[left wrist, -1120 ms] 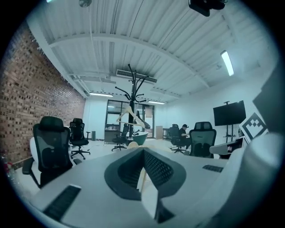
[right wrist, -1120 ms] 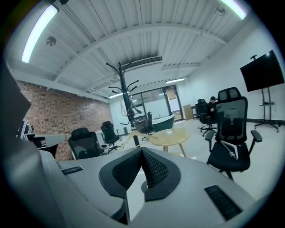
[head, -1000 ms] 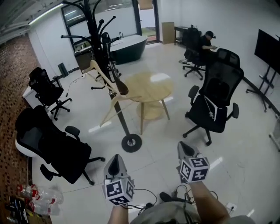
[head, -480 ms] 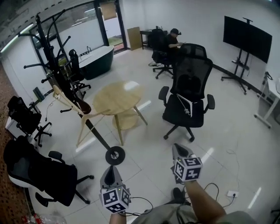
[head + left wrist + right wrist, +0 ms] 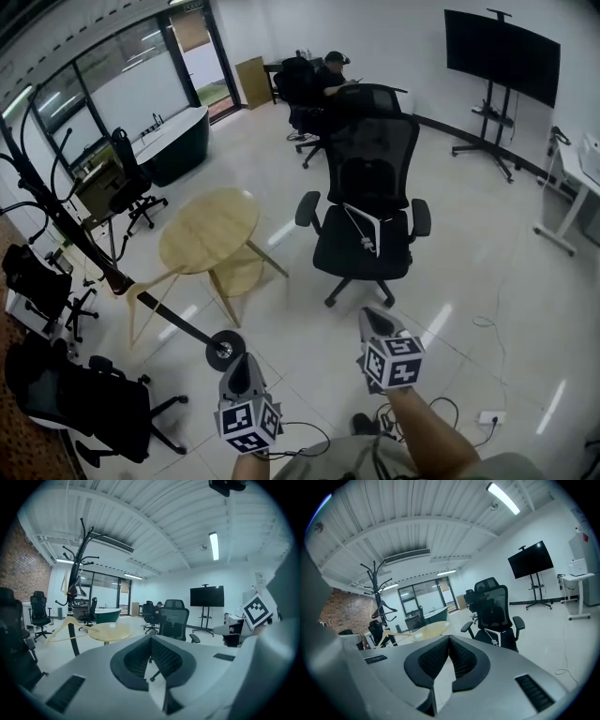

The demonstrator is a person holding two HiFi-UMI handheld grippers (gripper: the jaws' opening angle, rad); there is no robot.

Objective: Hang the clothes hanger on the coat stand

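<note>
The pale wooden hanger (image 5: 58, 626) is hanging against the pole of the black stand (image 5: 74, 588), beside the round wooden table (image 5: 208, 230) and well ahead and to the left of both grippers. The left gripper (image 5: 242, 375) and right gripper (image 5: 375, 326) are hovering low over the glossy tiled floor, each with its ribbed black pads pressing together and gripping nothing.
</note>
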